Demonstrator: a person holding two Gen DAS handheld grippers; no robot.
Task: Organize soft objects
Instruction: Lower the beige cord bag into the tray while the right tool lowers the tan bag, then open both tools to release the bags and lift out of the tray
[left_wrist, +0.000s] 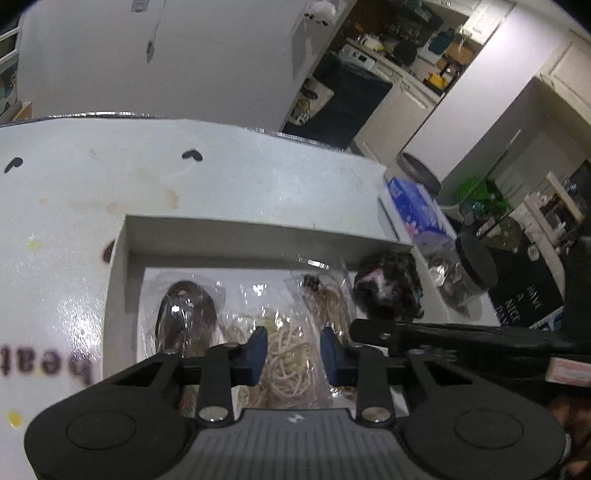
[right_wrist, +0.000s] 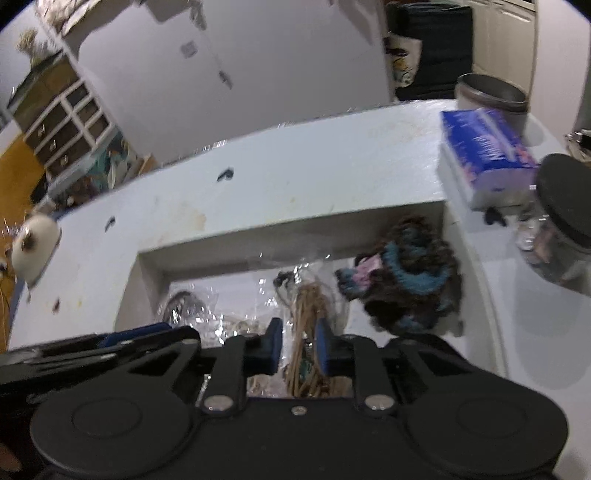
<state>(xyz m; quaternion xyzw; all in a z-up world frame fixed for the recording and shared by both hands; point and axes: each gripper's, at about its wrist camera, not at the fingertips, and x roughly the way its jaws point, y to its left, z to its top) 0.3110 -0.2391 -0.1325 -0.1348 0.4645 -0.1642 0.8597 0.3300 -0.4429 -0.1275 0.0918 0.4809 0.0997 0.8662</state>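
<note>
White box (left_wrist: 122, 280) on desk (left_wrist: 221, 173): bagged cords (left_wrist: 288, 354) inside, dark fuzzy bundle (right_wrist: 410, 280) at its 2 o'clock corner, sorting seemingly well along; left tongs (left_wrist: 293, 350) and right tongs (right_wrist: 298, 347) apart, empty, over the bags.

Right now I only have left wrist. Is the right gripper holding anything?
Observer: The right gripper straddles the bagged tan cord in the box. I can't tell if it's pinched.
Operator: What's the dark fuzzy lump at the box's right end?
Observer: It's a fuzzy brown piece with teal bands and a pink patch.
Operator: Is there anything past my left edge?
Observer: There's a white rounded object by the table's left edge.
</note>
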